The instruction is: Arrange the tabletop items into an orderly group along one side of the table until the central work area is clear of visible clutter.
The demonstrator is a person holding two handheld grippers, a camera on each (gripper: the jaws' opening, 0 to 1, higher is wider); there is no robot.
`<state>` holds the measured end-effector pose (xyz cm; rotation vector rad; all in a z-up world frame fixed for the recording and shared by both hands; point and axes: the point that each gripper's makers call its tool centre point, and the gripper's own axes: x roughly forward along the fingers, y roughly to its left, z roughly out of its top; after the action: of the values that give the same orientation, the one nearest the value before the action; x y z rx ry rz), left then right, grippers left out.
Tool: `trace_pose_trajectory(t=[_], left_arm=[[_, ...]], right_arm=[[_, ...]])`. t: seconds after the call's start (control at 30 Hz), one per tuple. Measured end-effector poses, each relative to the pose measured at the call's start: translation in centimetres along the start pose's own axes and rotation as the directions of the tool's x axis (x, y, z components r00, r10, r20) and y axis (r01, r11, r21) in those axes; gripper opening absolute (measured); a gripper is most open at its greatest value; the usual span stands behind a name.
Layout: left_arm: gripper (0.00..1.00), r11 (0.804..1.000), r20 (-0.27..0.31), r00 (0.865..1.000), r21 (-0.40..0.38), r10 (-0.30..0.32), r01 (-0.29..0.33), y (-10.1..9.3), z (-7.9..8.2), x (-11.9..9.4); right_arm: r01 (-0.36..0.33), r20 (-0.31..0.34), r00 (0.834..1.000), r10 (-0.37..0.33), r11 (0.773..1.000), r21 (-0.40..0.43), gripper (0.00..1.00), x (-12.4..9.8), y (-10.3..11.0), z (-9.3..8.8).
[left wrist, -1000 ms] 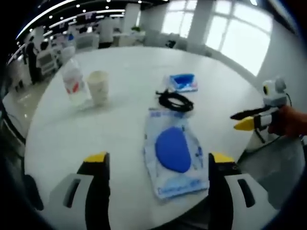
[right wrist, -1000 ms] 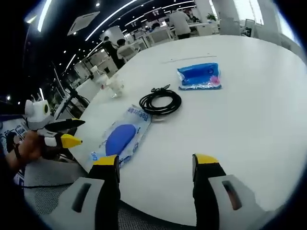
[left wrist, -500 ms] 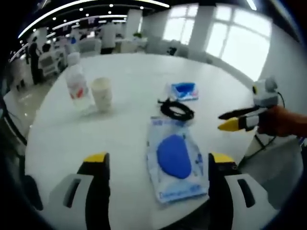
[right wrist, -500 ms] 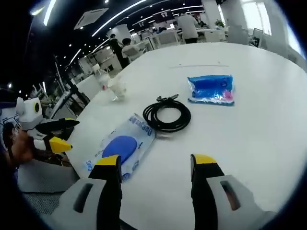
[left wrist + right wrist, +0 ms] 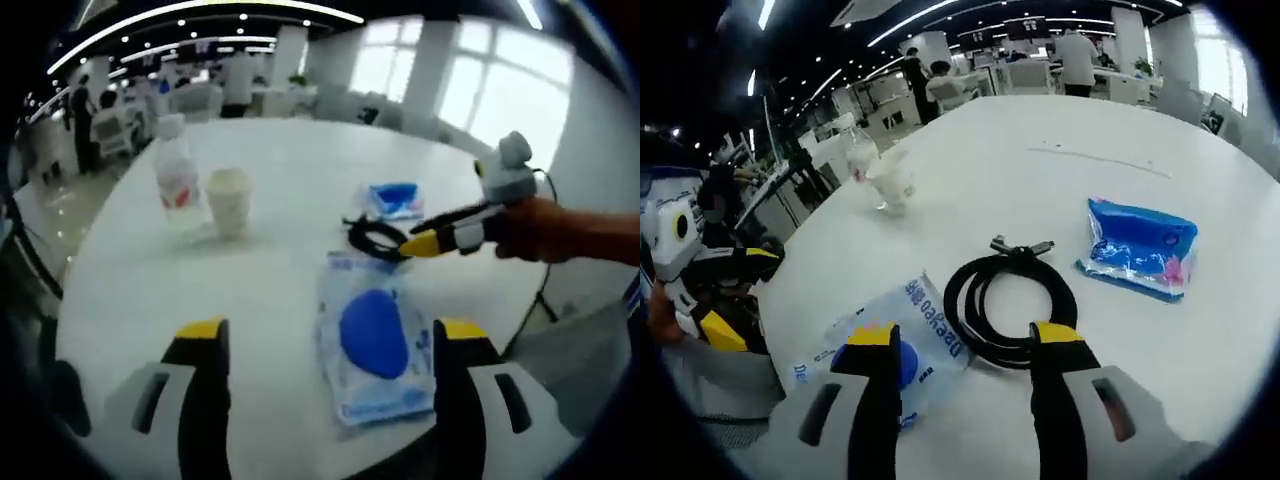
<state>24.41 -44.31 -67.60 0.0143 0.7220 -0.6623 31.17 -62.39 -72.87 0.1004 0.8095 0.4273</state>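
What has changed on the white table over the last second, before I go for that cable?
The right gripper has reached in from the table edge and now hovers, jaws open, at the coiled black cable, with nothing taken hold of. The left gripper holds back, open. The clear packet with the blue pad, small blue pouch, plastic bottle and paper cup lie as before.

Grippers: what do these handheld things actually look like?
Each gripper has two black jaws with yellow tips on pale grey mounts. The right gripper, seen from the left gripper view, is slim, with a thin dark cable behind it. The left gripper looks alike.
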Motion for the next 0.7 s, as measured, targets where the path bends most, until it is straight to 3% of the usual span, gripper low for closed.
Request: trace_pose_trajectory(t=[0.2,0.33,0.43,0.5,0.6,0.67,0.7], left_arm=[[0.8,0.999,0.017,1.0,-0.045,0.013,-0.012,0.6,0.3,-0.2],[0.8,1.0,-0.012,1.0,-0.014,-0.002,0.002,-0.2,-0.2,0.1],[0.8,1.0,-0.01,1.0,-0.021,-0.01,0.01,-0.3,-0.1,0.1],[0.8,1.0,-0.009,1.0,-0.032,-0.001,0.001,0.1,-0.2,0.0],[0.79,0.999,-0.009,1.0,-0.041,0.009,-0.009,0.4,-0.2,0.1],[0.79,0.999,-0.012,1.0,-0.041,0.008,-0.008,0.4,-0.3,0.1],[0.79,0.999,-0.013,1.0,-0.041,0.008,-0.008,0.4,-0.3,0.2]], right_arm=[[-0.014,-0.041,0.999,0.014,1.0,-0.007,0.5,2.0,-0.3,0.2],[-0.01,-0.081,0.997,0.01,1.0,-0.003,0.34,2.6,-0.1,-0.4],[-0.005,-0.078,0.997,0.009,0.999,0.047,0.3,3.1,0.0,-0.4],[-0.002,-0.117,0.993,0.013,0.995,0.095,0.29,3.7,0.1,-1.3],[0.002,-0.095,0.995,0.009,0.994,0.113,0.25,3.9,0.2,-0.8],[-0.002,-0.069,0.998,0.009,0.995,0.102,0.12,3.8,0.4,-0.4],[-0.003,-0.057,0.998,0.009,0.996,0.094,0.11,3.9,0.4,-0.2]])
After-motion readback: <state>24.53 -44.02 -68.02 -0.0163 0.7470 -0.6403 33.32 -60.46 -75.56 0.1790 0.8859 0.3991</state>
